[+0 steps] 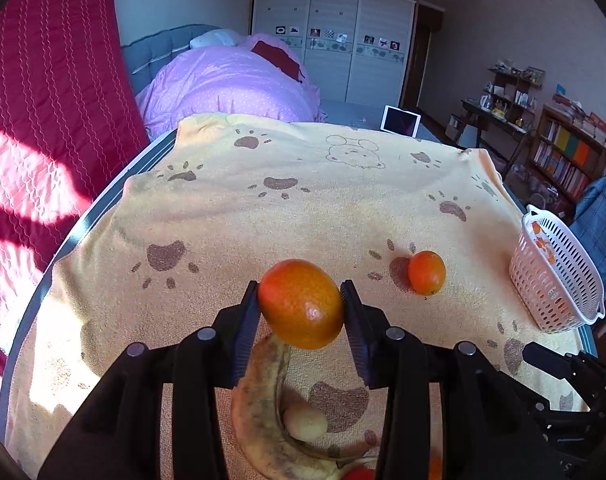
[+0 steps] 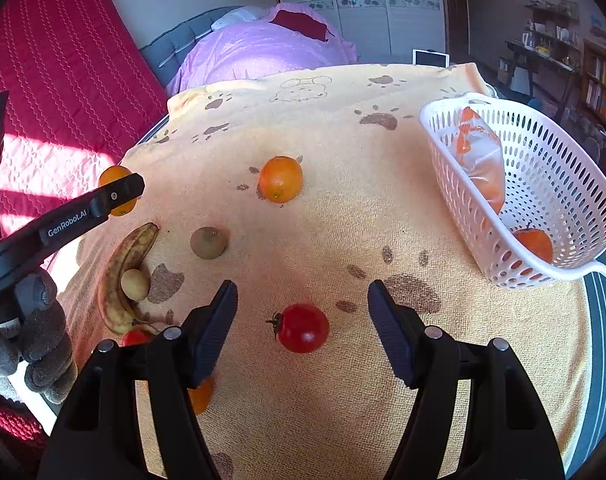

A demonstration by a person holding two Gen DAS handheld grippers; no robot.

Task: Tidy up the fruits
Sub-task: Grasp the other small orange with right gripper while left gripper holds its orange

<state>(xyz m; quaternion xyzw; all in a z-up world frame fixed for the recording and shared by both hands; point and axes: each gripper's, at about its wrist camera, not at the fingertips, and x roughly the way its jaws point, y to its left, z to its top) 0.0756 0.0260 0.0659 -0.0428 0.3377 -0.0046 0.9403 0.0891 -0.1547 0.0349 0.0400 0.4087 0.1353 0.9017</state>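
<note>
Your worktop (image 2: 343, 400) carries the white basket (image 2: 583, 184) at its right edge, where fruit collects. Your left gripper (image 1: 302, 304) is clamped on an orange (image 1: 301, 304), lifted clear for carrying; your right gripper (image 2: 302, 324) hangs open, empty, over the tomato (image 2: 303, 328).

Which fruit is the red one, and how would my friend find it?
Start at the white basket on the yellow paw-print towel. Look towards the near edge, between the open right gripper fingers: a small red tomato. It alone is shiny red with a green stalk; its neighbours are orange or brown.
</note>
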